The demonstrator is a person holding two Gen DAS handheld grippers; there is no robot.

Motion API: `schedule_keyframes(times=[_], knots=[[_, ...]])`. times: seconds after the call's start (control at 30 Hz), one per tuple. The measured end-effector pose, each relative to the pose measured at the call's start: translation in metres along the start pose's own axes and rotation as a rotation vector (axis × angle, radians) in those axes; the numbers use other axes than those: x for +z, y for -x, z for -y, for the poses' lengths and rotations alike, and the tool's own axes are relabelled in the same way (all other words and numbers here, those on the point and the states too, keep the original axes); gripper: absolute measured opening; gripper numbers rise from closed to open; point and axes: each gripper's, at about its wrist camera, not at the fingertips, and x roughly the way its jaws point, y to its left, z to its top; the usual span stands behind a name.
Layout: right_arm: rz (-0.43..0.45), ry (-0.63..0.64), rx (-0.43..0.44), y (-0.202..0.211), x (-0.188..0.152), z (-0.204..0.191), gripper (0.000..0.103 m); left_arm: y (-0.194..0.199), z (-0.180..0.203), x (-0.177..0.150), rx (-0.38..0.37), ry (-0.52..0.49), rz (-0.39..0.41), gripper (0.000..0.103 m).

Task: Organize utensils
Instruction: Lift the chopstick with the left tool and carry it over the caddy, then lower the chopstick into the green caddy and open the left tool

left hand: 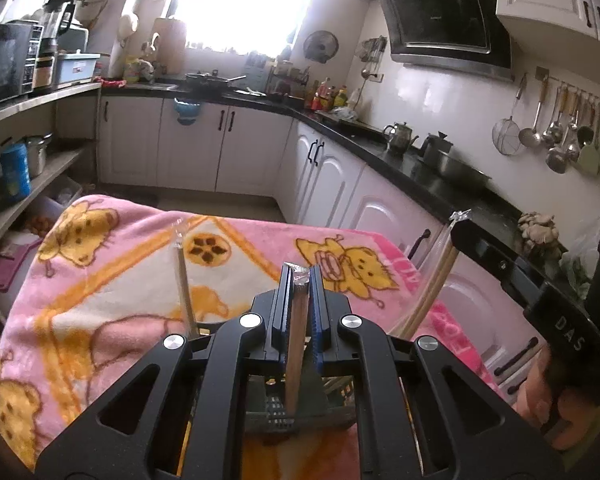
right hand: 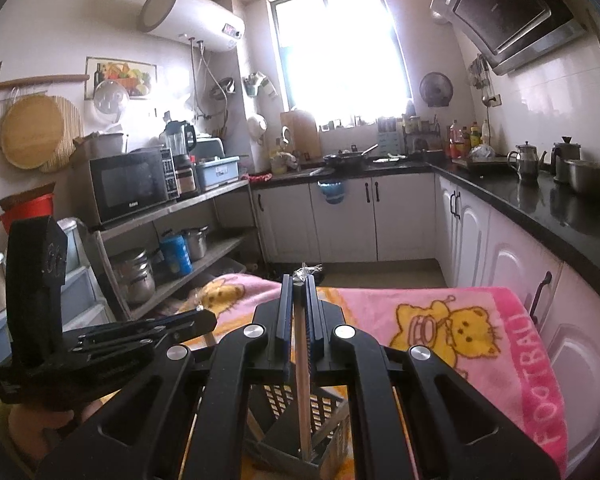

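Left tongs point(left hand: 300, 280) clamped on a wrapped chopstick pair point(left hand: 296, 344), right tongs point(right hand: 300, 286) clamped on another wrapped pair point(right hand: 303, 380), both standing in the slotted holder point(right hand: 324, 420) at 6 o'clock on the pink blanket point(right hand: 440, 308)-covered desk

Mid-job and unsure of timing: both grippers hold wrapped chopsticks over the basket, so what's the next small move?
Probably open the left gripper: its wrapped chopsticks already stand with their lower end inside the black basket, so letting go should leave them there.
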Motion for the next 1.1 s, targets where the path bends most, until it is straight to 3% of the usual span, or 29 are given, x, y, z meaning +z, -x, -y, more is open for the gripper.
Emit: schedule_keyframes(times=[0.4, 0.73, 0.9, 1.1], knots=[[-0.096, -0.041, 0.010, -0.015, -0.029, 0.009, 0.006, -0.007, -0.013, -0.016, 0.006, 0.022, -0.019, 0.004], [-0.104, -0.063, -0.005, -0.003, -0.033, 0.014, 0.006, -0.003, -0.019, -0.018, 0.002, 0.033, -0.030, 0.004], [-0.105, -0.070, -0.019, 0.002, -0.033, 0.017, 0.007, 0.000, -0.022, -0.018, 0.015, 0.032, -0.041, 0.011], [-0.124, -0.055, -0.035, 0.006, -0.034, 0.012, 0.025, 0.007, -0.026, -0.023, 0.010, 0.040, -0.048, 0.020]])
